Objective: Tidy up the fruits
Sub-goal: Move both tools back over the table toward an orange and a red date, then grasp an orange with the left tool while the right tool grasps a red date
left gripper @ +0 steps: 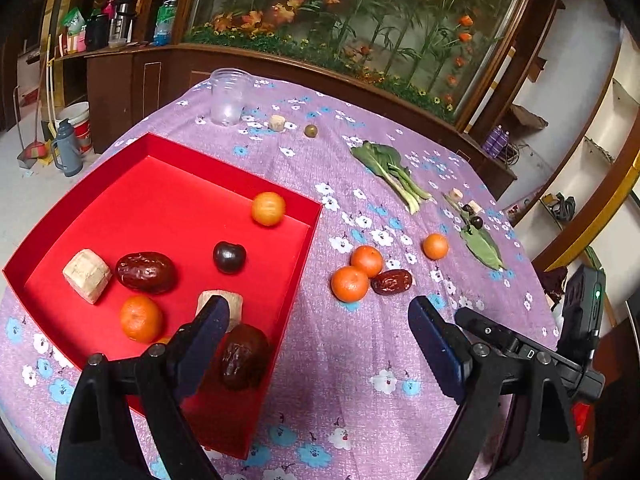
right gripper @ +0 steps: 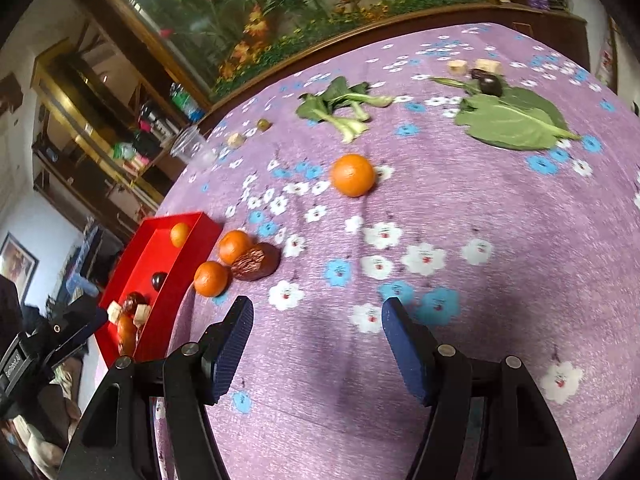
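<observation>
Three oranges [left gripper: 367,261] and a wrinkled red date [left gripper: 392,281] loose on the purple cloth [left gripper: 352,360], just right of the red tray [left gripper: 168,208]. Inside tray: two oranges, dates, a dark cherry [left gripper: 229,256], pale cubes. Left gripper [left gripper: 320,332] and right gripper [right gripper: 318,340] both spread wide, holding nothing.

A homely room with dark wood all round.
A glass-fronted flower display [left gripper: 360,20] tops the wooden cabinet [left gripper: 132,88]; shelves [right gripper: 100,132] hold clutter.
</observation>
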`<state>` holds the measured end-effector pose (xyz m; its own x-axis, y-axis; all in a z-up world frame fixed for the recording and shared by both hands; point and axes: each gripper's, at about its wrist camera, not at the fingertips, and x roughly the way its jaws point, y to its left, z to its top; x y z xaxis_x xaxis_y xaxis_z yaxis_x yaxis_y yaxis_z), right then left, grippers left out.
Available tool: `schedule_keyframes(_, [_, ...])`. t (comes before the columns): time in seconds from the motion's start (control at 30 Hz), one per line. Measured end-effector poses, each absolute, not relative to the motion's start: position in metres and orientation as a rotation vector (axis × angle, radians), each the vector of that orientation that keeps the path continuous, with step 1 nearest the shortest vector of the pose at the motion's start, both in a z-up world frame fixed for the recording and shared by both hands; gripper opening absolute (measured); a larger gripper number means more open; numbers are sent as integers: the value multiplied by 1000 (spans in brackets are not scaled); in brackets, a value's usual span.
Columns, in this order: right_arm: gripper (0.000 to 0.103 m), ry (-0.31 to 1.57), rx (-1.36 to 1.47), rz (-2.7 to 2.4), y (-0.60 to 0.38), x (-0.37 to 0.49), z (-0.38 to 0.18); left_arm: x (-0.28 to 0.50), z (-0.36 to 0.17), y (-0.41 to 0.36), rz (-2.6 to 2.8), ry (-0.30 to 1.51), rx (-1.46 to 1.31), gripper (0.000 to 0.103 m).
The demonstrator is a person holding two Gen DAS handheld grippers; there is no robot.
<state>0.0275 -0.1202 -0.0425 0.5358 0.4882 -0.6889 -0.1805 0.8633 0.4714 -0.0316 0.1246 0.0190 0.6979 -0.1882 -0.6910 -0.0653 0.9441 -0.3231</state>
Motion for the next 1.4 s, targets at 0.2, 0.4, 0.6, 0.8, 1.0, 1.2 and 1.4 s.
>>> schedule_keyframes(0.2, [72,932,232,455,-76,41,-35,-28,14,121,-70,807,-311,90])
schedule_keyframes(0.4, [72,916,150,469,-45,51,-31,-23,9,119,-63,800,-256,90])
schedule_keyframes(0.6, [72,900,154,522,-27,60,-14,-28,20,145,-38,722,-337,90])
schedule_keyframes(0.8, [72,995,231,709,21,81,-4,-51,42,186,6,580,-399,95])
schedule_keyframes(1.0, [77,1120,107,705,83,91,-35,-57,36,207,-2,601,-450,95])
schedule_keyframes(1.2, [79,1092,235,793,69,100,-27,-59,38,207,7,611,-426,95])
schedule_keyframes(1.4, [78,924,36,541,-10,77,-7,-46,35,175,-52,650,-362,95])
